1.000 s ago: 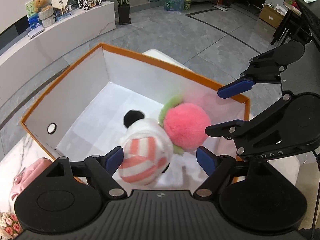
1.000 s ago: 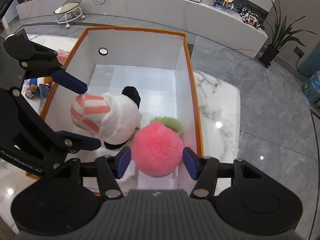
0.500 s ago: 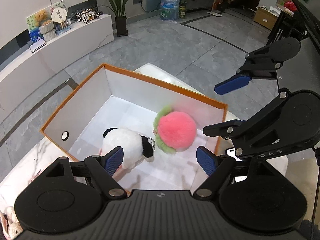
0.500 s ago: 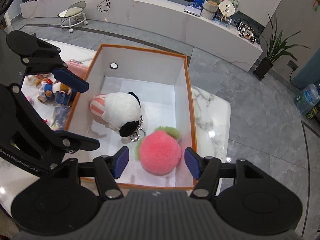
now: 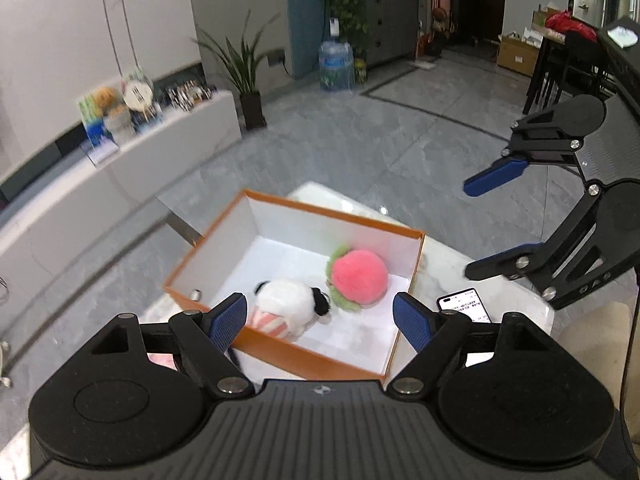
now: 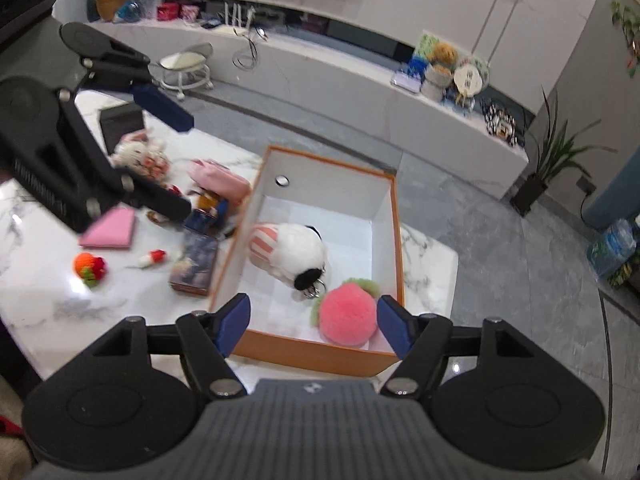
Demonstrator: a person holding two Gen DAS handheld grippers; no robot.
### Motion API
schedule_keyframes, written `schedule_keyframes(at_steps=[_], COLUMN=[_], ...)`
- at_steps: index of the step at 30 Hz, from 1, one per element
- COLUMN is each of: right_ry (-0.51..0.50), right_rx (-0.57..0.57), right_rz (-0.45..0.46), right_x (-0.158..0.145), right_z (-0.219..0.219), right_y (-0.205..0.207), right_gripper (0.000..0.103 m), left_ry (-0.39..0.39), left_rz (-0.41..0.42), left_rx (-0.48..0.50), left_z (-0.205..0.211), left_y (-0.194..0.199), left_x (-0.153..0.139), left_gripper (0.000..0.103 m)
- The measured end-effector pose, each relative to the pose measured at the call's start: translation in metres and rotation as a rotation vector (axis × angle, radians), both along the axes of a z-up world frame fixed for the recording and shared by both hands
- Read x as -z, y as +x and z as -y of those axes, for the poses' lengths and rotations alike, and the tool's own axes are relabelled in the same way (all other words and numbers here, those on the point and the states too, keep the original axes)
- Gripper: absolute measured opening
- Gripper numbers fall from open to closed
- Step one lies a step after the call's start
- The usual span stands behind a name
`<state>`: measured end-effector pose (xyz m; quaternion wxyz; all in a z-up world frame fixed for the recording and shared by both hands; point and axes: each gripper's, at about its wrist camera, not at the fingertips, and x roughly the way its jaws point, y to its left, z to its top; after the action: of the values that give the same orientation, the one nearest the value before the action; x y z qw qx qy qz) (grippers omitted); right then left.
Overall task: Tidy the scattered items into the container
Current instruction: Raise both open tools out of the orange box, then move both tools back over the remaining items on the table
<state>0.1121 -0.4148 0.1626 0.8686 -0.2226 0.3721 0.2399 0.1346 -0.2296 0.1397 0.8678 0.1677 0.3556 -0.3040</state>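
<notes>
An orange-rimmed white box (image 5: 416, 258) (image 6: 394, 216) stands on the marble table. Inside lie a white panda plush with a striped pink hat (image 5: 286, 306) (image 6: 290, 252) and a fluffy pink peach plush (image 5: 360, 278) (image 6: 348, 314). My left gripper (image 5: 320, 320) is open and empty, high above the box's near edge; it also shows in the right wrist view (image 6: 168, 160). My right gripper (image 6: 314, 324) is open and empty, high above the box; it also shows in the left wrist view (image 5: 484, 226).
Left of the box lie a pink pouch (image 6: 218, 182), a dark book (image 6: 194, 262), a pink cloth (image 6: 110, 230), an orange knitted toy (image 6: 90, 268), a small white toy (image 6: 154, 258) and a white plush (image 6: 138, 154). A phone (image 5: 464, 306) lies right of the box.
Both grippers have risen well away from the box, staying open. The panda and peach plushes dropped into the box and now lie still on its floor.
</notes>
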Motion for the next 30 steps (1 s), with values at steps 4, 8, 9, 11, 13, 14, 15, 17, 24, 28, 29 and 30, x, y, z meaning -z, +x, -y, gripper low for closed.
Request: schedule_keyframes(at_steps=[4, 8, 9, 11, 13, 14, 15, 17, 24, 28, 29, 30], right_ry=[0.013, 0.024, 0.028, 0.038, 0.048, 0.053, 0.057, 0.061, 0.043, 0.034, 0.035, 0.038], right_rx=[-0.029, -0.054, -0.061, -0.074, -0.084, -0.090, -0.096, -0.108, -0.169, -0.213, -0.220, -0.220], right_rz=[0.037, 0.076, 0.085, 0.107, 0.123, 0.130, 0.136, 0.143, 0.152, 0.152, 0.151, 0.150], right_x=[-0.022, -0.044, -0.049, -0.059, -0.067, -0.070, -0.073, -0.077, -0.082, -0.085, -0.085, -0.085], right_z=[0.002, 0.002, 0.002, 0.001, -0.001, -0.002, -0.003, -0.006, -0.028, -0.039, -0.040, -0.042], right_y=[-0.031, -0.060, -0.066, -0.080, -0.092, -0.098, -0.103, -0.111, -0.134, -0.152, -0.156, -0.159], right_gripper=[0.074, 0.075, 0.075, 0.075, 0.076, 0.076, 0.076, 0.076, 0.076, 0.081, 0.081, 0.081], left_ry=[-0.005, 0.013, 0.019, 0.027, 0.027, 0.024, 0.021, 0.015, 0.025, 0.066, 0.073, 0.078], left_rz=[0.034, 0.059, 0.065, 0.079, 0.095, 0.101, 0.107, 0.117, 0.124, 0.114, 0.110, 0.104], left_rx=[-0.018, -0.037, -0.041, -0.052, -0.065, -0.072, -0.080, -0.103, -0.209, -0.264, -0.279, -0.294], left_z=[-0.027, -0.051, -0.057, -0.069, -0.081, -0.088, -0.094, -0.109, -0.166, -0.201, -0.211, -0.221], left_y=[-0.028, -0.054, -0.060, -0.072, -0.084, -0.089, -0.094, -0.104, -0.135, -0.160, -0.167, -0.174], left_x=[-0.017, -0.026, -0.028, -0.034, -0.040, -0.042, -0.045, -0.049, -0.051, -0.049, -0.048, -0.046], left_gripper=[0.095, 0.095, 0.095, 0.095, 0.095, 0.095, 0.095, 0.095, 0.095, 0.095, 0.095, 0.095])
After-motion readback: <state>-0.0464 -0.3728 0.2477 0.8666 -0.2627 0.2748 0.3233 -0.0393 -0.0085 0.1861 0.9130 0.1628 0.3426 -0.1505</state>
